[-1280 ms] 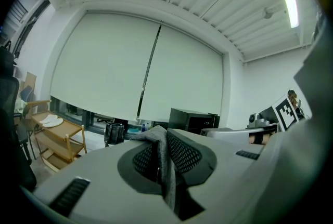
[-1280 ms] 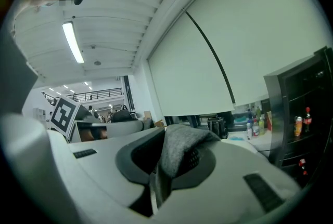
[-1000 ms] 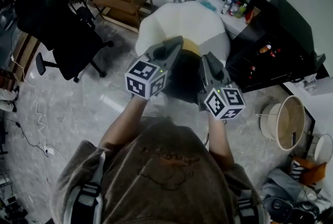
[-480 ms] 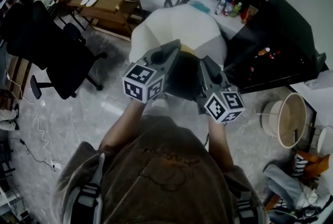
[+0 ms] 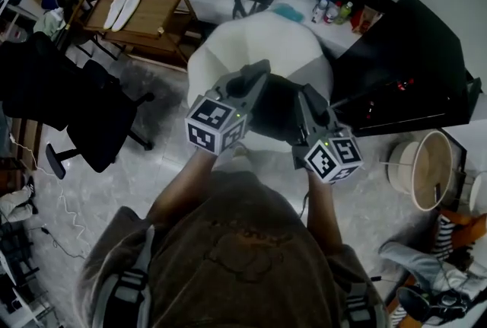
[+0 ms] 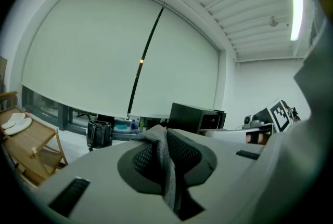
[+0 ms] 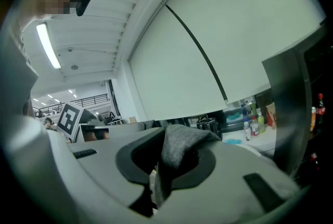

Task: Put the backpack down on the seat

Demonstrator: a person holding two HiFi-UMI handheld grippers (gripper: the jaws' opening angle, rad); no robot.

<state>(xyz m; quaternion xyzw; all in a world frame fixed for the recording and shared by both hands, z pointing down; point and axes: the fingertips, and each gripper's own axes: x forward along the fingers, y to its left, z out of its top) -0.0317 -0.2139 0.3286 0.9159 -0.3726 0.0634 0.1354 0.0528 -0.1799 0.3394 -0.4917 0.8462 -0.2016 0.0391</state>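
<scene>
A black backpack (image 5: 275, 109) hangs between my two grippers, over the near part of a round white seat (image 5: 259, 45). My left gripper (image 5: 253, 77) is shut on a grey fabric strap (image 6: 165, 158) of the backpack, which is pinched between its jaws. My right gripper (image 5: 307, 97) is shut on another grey strap (image 7: 177, 151) in the same way. Both grippers point forward, almost level, side by side. The backpack's lower part is hidden behind the grippers, so I cannot tell whether it touches the seat.
A black office chair (image 5: 87, 117) stands at the left on the marble floor. A wooden cart (image 5: 144, 22) holding white insoles is at the back left. A black cabinet (image 5: 415, 68) is at the right, a round basket (image 5: 426, 170) is near it, and bottles (image 5: 335, 11) stand behind the seat.
Both grippers have carried the backpack forward and slightly down. The white seat now lies more directly beneath it. The jaws stay clamped on the straps.
</scene>
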